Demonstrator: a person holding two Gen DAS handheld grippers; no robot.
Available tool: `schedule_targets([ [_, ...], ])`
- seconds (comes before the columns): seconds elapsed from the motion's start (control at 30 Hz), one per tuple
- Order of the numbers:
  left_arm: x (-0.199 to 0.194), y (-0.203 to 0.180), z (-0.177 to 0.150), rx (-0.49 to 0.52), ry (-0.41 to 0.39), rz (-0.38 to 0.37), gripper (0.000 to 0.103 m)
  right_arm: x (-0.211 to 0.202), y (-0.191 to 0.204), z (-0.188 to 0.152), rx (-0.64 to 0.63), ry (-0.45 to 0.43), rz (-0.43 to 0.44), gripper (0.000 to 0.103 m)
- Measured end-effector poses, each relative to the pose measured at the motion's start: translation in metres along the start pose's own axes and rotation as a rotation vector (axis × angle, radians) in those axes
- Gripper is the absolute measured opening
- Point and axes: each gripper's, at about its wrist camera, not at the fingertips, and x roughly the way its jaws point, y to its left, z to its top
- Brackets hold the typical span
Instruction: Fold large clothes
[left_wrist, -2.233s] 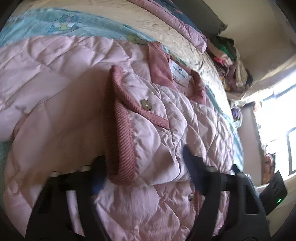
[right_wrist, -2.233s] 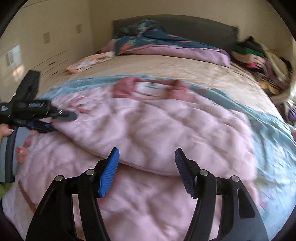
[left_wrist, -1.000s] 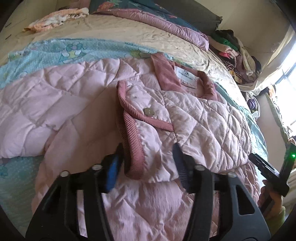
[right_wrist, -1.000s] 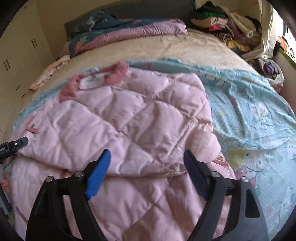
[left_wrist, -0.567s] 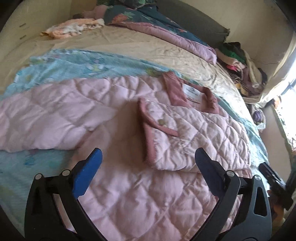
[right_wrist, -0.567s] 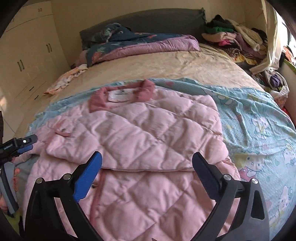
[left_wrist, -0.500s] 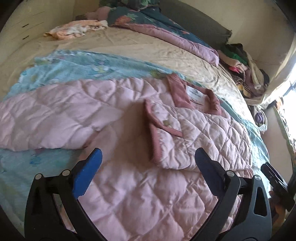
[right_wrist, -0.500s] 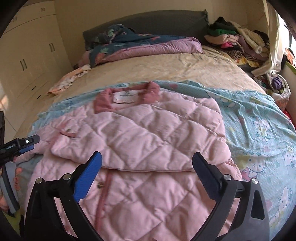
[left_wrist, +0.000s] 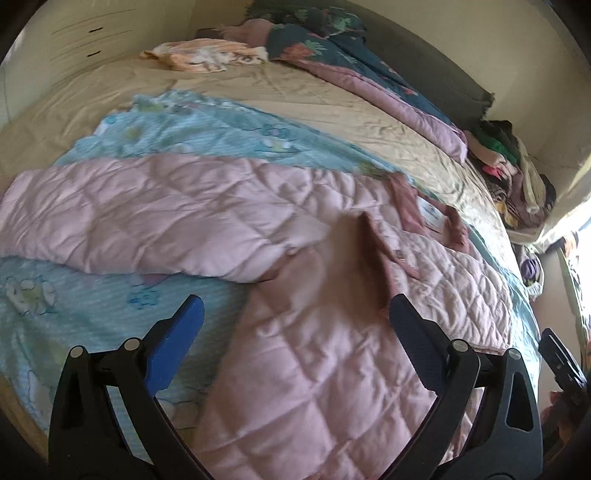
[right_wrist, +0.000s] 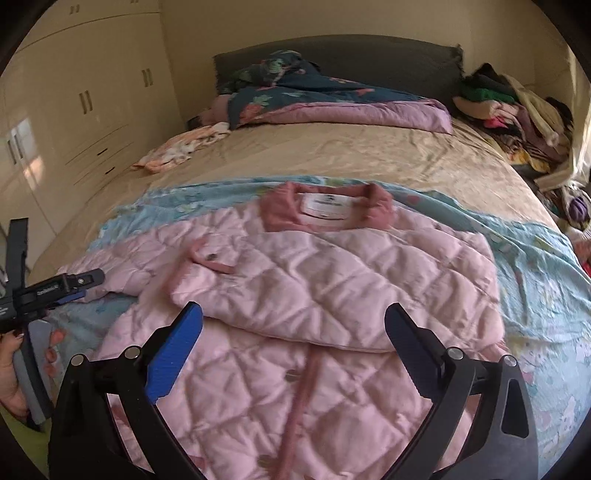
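Pink quilted jacket (right_wrist: 332, 295) lies spread on the bed, on top of a pale blue cartoon-print sheet (right_wrist: 535, 266), with its hem toward the two grippers and its collar (right_wrist: 325, 212) pointing away toward the headboard, so its long axis runs straight out from whoever stands at the foot. Nearest to the viewer, the right gripper (right_wrist: 293, 341) hangs over the lower front of the jacket with its jaws spread wide and nothing between the pads; one sleeve already lies folded across the chest just beyond its fingertips, cuff toward the left. The left gripper (left_wrist: 295, 328) is likewise wide open and empty, poised over the jacket's near left edge where the body meets the blue sheet. From there the other sleeve (left_wrist: 147, 214) stretches out flat to the left, well away from the body and crosswise to the jacket's length. That sleeve looks like the next piece to bring in, and the left gripper is plainly the nearer one; the cuff end sits farthest out to the left. Farther off lie the bare tan mattress cover (right_wrist: 332, 155), a rumpled dark floral quilt (right_wrist: 314, 99) and a heap of clothes (right_wrist: 517, 110) by the headboard.
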Motion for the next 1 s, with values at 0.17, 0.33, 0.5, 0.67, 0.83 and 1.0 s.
schedule_targets([
  [0.17, -0.004, 0.027, 0.0, -0.034, -0.007, 0.027, 0.094, 0.006, 0.035, 0.005, -0.05, 0.001, 0.028, 0.098],
  [0.33, -0.006, 0.049, -0.001, -0.059, -0.006, 0.045, 0.094, 0.009, 0.064, 0.009, -0.088, -0.002, 0.055, 0.098],
  [0.5, -0.005, 0.068, -0.003, -0.089, -0.002, 0.06, 0.094, 0.016, 0.089, 0.012, -0.119, 0.008, 0.082, 0.098],
  [0.67, -0.006, 0.09, -0.003, -0.117, -0.008, 0.084, 0.094, 0.026, 0.113, 0.012, -0.149, 0.019, 0.104, 0.098],
  [0.83, -0.007, 0.111, -0.002, -0.15, -0.015, 0.105, 0.094, 0.035, 0.136, 0.011, -0.176, 0.03, 0.129, 0.098],
  [1.0, -0.006, 0.134, 0.0, -0.188, -0.018, 0.122, 0.094, 0.047, 0.156, 0.009, -0.202, 0.045, 0.144, 0.098],
])
